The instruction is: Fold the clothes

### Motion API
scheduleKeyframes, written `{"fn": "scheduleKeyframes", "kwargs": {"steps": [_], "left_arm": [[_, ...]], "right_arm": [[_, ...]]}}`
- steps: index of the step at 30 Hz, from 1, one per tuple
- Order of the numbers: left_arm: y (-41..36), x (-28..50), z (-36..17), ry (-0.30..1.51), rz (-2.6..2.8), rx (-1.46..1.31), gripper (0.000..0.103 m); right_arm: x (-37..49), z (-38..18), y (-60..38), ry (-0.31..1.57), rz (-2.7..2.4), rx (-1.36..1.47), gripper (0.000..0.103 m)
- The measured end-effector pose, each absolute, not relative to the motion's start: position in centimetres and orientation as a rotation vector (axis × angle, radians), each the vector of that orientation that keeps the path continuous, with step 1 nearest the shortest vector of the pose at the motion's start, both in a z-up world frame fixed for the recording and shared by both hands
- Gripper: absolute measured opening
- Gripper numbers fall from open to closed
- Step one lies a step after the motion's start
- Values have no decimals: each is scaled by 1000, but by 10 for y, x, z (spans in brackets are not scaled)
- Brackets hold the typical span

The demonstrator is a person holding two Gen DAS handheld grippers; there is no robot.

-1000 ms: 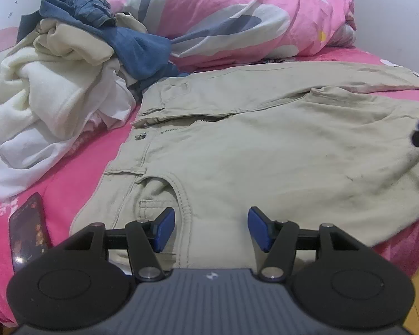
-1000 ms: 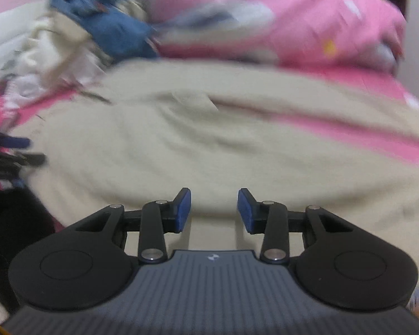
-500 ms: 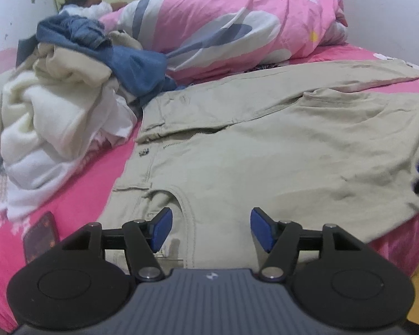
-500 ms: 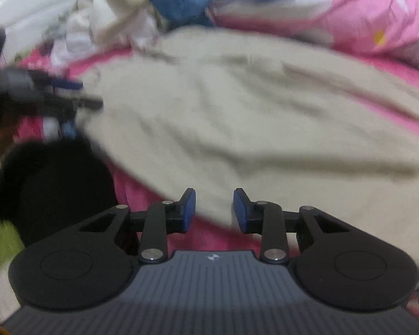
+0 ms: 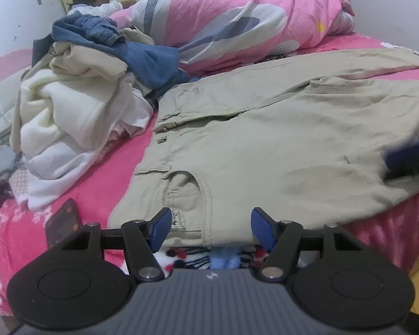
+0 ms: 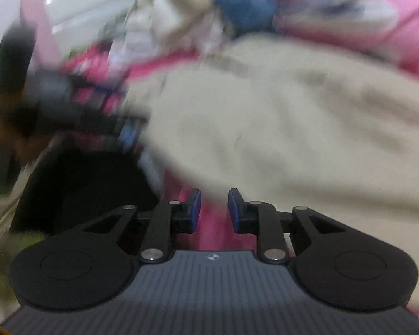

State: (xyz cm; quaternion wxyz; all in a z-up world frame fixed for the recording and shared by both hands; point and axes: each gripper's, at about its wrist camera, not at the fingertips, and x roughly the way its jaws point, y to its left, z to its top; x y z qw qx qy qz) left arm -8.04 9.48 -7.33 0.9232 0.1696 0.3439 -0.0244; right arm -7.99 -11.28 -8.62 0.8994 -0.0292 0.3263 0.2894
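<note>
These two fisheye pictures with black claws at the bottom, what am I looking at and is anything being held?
Each picture comes from a camera on a hand-held gripper that a person carries, one per hand. The left gripper is open over the waist edge of beige trousers spread on a pink bed. Beside them lie a pile of white and blue clothes, a pink duvet and a phone. The right gripper, in a blurred view, has just been closing at the trousers' near edge; a gap remains between its jaws and no cloth shows between them. Nothing is held yet.
</note>
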Motion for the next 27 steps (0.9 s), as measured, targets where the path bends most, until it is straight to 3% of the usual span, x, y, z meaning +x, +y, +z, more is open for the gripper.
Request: {"fn": "scheduleKeyframes", "kwargs": {"steps": [9, 15, 20, 22, 27], "left_arm": [[99, -80, -69, 702, -29, 335, 65], [72, -54, -71, 688, -144, 352, 66], [50, -34, -92, 748, -173, 380, 67], [48, -35, -93, 740, -166, 390, 67], [48, -34, -92, 754, -159, 380, 68]], "right_arm": [[-82, -113, -86, 726, 803, -117, 14], [-75, -92, -135, 605, 550, -49, 13], [-97, -113, -179, 707, 446, -77, 13], [-108, -104, -191, 758, 444, -69, 11], [-94, -67, -236, 639, 245, -130, 13]]}}
